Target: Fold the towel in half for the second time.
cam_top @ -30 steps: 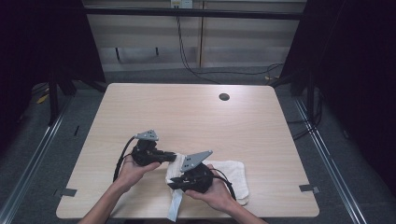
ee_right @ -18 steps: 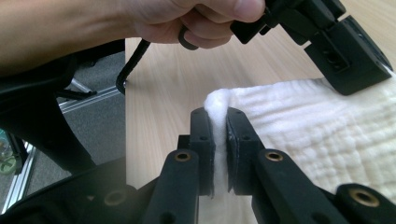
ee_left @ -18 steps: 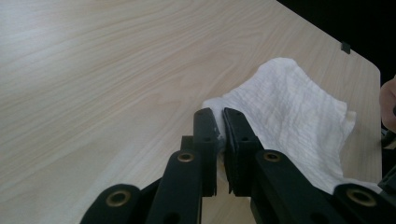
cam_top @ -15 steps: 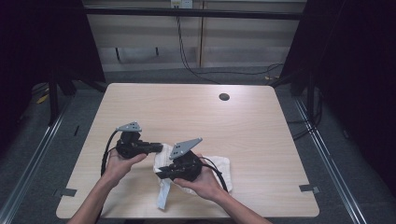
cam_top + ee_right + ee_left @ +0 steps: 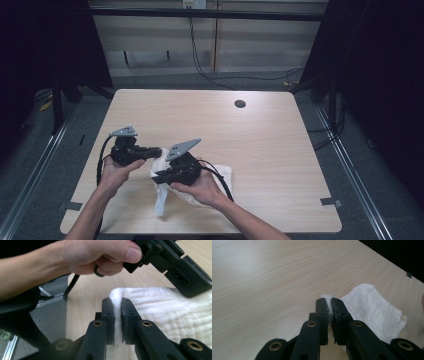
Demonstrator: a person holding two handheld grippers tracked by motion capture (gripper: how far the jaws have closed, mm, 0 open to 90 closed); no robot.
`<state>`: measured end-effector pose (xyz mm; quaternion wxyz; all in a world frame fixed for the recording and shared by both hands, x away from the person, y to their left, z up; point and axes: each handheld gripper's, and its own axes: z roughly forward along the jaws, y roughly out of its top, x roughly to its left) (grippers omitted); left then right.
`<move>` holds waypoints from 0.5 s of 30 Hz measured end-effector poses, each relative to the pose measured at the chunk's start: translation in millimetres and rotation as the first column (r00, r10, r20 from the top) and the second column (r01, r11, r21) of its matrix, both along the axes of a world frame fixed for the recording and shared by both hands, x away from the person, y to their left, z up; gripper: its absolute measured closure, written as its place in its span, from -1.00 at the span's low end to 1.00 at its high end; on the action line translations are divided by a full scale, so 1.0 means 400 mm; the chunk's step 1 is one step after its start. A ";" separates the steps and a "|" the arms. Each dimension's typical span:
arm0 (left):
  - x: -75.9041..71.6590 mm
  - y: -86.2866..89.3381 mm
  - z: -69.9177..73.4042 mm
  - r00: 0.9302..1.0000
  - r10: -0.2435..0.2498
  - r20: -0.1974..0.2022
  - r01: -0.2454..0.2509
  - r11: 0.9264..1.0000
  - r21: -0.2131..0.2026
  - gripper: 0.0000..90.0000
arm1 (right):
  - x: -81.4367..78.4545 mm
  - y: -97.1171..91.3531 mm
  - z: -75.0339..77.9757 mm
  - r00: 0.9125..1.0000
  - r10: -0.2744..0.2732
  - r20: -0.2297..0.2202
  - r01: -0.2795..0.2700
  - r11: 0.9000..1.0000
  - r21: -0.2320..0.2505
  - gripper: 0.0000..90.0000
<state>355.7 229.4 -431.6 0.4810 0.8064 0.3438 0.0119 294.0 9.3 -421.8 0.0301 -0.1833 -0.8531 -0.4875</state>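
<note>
A white cloth [image 5: 223,175] lies crumpled on the wooden table [image 5: 280,135] near its front edge, and one end [image 5: 161,202] hangs down from the grippers. My left gripper [image 5: 159,151] is shut on an edge of the cloth; in the left gripper view its jaws [image 5: 329,301] pinch a thin fold while the rest of the cloth [image 5: 372,310] spreads over the table behind. My right gripper [image 5: 155,176] sits just beside it, shut on a thick fold [image 5: 117,301] of the cloth [image 5: 162,315]. The left gripper [image 5: 186,272] and its hand [image 5: 87,255] appear close above in the right gripper view.
A small dark round hole [image 5: 240,104] sits near the table's far edge. Black tape marks [image 5: 330,201] lie at the front corners. Cables trail from both grippers. Dark floor and metal rails surround the table.
Both hands have moved left and slightly up together, pulling the cloth leftward across the table. Both grippers stay shut on it.
</note>
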 end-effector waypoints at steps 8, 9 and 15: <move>0.000 0.039 0.022 1.000 0.013 0.009 -0.012 0.999 -0.052 0.88 | 0.000 0.025 0.022 1.000 -0.005 0.020 0.004 0.999 0.049 0.84; 0.000 0.030 0.022 1.000 0.005 0.008 -0.005 0.999 -0.051 0.88 | -0.002 0.019 0.021 1.000 -0.007 0.016 0.006 0.998 0.055 0.84; -0.008 -0.033 0.026 0.999 -0.047 0.021 0.048 0.998 -0.036 0.88 | -0.027 -0.036 0.015 0.999 -0.026 0.021 0.025 0.998 0.063 0.84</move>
